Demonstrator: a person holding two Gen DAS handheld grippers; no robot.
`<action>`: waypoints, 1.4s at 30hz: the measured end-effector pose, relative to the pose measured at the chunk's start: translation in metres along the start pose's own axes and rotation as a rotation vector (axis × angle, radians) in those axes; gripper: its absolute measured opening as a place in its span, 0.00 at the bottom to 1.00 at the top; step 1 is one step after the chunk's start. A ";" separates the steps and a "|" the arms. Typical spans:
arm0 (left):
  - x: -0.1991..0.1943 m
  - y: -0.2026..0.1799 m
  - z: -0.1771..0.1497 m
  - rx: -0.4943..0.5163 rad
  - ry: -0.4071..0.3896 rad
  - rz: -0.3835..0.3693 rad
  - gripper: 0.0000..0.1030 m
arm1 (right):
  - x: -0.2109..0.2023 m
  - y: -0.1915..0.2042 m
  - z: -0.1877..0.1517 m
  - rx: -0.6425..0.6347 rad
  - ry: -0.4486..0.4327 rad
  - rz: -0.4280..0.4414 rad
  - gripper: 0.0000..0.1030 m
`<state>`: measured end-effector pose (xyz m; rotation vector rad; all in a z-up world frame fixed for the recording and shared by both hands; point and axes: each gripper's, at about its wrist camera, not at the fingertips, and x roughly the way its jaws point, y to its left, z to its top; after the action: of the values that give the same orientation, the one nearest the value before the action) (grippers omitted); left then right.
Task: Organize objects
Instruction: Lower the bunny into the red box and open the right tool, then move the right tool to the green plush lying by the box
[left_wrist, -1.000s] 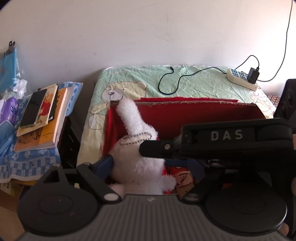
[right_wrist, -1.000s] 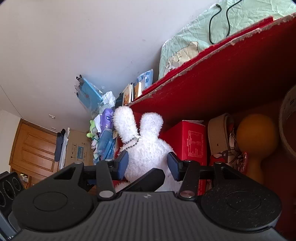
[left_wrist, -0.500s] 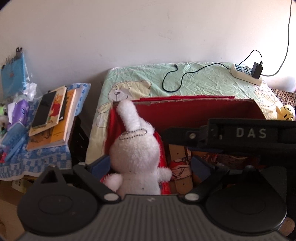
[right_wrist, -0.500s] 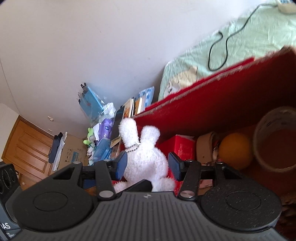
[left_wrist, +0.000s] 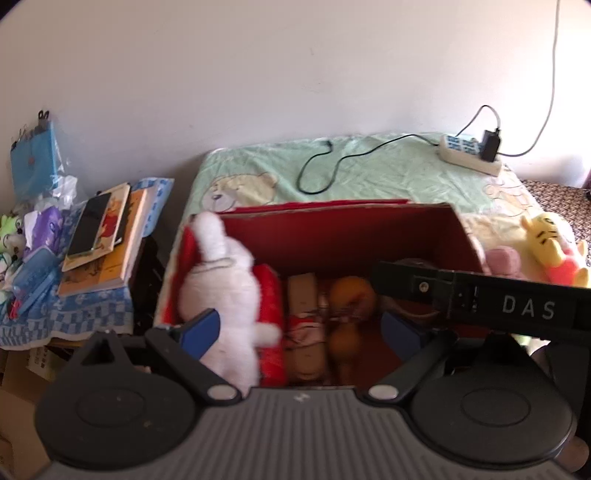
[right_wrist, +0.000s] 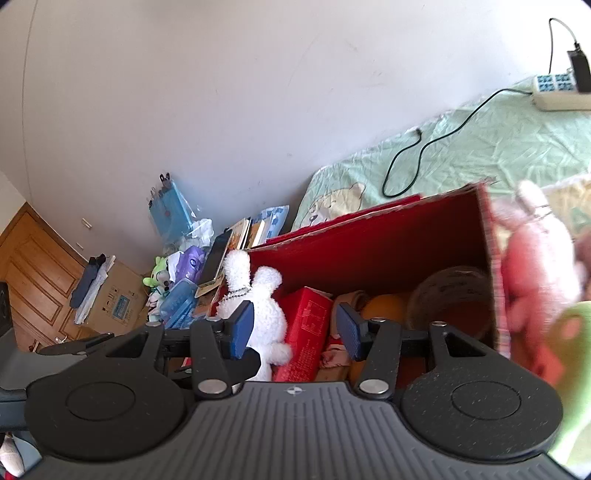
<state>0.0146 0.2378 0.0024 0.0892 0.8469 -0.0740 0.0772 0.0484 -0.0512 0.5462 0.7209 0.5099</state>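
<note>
Both grippers are hovering with jaws spread wide and empty over the red cardboard box (left_wrist: 354, 236): the left gripper (left_wrist: 301, 330) and the right gripper (right_wrist: 295, 328). Resting on a green bear-print sheet (left_wrist: 369, 166), the box is holding a white plush rabbit (left_wrist: 225, 295) standing upright at its left end, touching a small red carton (right_wrist: 306, 325).

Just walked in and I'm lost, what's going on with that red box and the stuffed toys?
A person with a handheld gripper in each hand is tidying toys into the red box on the bed. The white plush rabbit stands inside at its left end, beside a red carton. Both the left gripper and the right gripper are open and empty. A yellow plush and a pink plush lie outside.
</note>
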 end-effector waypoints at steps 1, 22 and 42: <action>-0.002 -0.006 0.000 -0.001 0.000 -0.008 0.92 | -0.007 -0.002 -0.001 -0.001 -0.006 -0.003 0.52; -0.019 -0.165 -0.005 0.074 0.033 -0.104 0.92 | -0.135 -0.096 -0.004 0.029 -0.084 -0.131 0.52; 0.018 -0.248 -0.028 0.142 0.146 -0.139 0.92 | -0.159 -0.164 -0.017 0.104 -0.025 -0.207 0.52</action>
<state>-0.0192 -0.0057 -0.0420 0.1705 0.9932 -0.2603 0.0025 -0.1647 -0.0887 0.5664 0.7736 0.2740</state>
